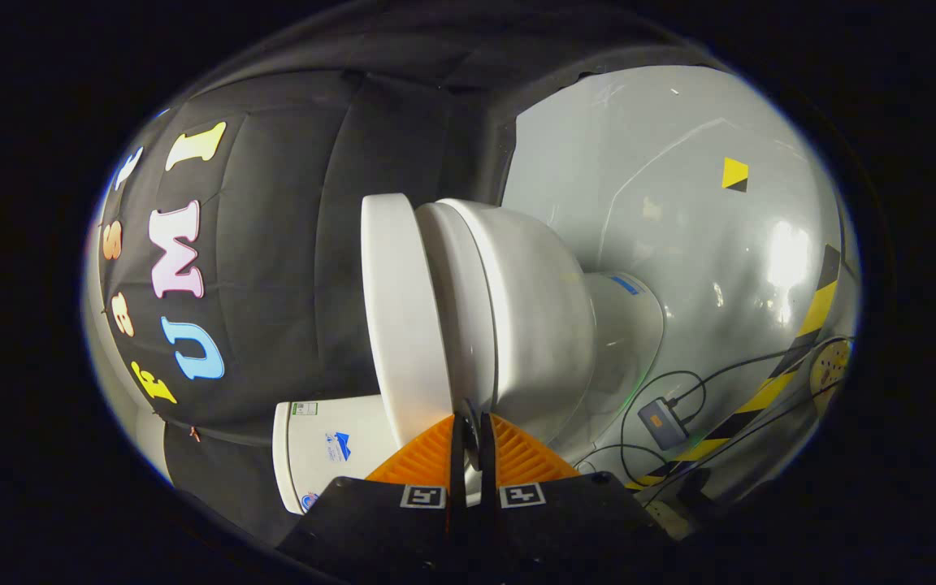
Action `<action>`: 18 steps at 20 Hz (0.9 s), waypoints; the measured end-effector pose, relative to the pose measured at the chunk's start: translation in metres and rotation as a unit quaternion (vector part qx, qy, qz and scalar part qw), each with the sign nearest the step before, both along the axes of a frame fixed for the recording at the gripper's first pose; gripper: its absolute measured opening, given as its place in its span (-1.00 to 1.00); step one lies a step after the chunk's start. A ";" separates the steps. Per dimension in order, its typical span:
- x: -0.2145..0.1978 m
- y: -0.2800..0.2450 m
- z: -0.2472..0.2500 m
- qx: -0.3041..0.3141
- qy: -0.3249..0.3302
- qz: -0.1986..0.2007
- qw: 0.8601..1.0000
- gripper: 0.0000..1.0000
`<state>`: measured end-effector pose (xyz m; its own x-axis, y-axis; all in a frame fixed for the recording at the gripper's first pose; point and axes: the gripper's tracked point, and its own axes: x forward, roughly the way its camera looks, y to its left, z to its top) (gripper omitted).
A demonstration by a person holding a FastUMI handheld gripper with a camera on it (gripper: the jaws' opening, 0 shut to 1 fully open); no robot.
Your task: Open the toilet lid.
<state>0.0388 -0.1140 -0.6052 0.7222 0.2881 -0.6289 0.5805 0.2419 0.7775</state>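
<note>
The view is rolled on its side, so the floor stands at the right. The white toilet lies across the middle. Its lid [400, 309] is a flat slab resting down on the seat [458, 292], with the bowl [541, 325] beyond. My gripper [472, 421] sits at the toilet's near side with its fingertips at the seam between lid and seat. The fingers [423, 459] stand almost together, and only a thin slit shows between them, with a sliver of white rim in it. I cannot tell whether they pinch that rim.
The white tank [322, 451] stands just left of the fingers. On the glossy grey floor [679, 203] lie black cables and a small grey box [661, 422], beside a yellow-and-black striped tape line [793, 357]. Black cloth wall hangs behind the lid.
</note>
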 end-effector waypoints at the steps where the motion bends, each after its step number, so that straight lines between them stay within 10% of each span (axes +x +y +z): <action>1: -0.001 -0.001 0.001 -0.002 -0.001 0.000 1.000 -0.81; 18: 0.025 0.041 0.100 -0.173 -0.012 0.104 0.979 -0.90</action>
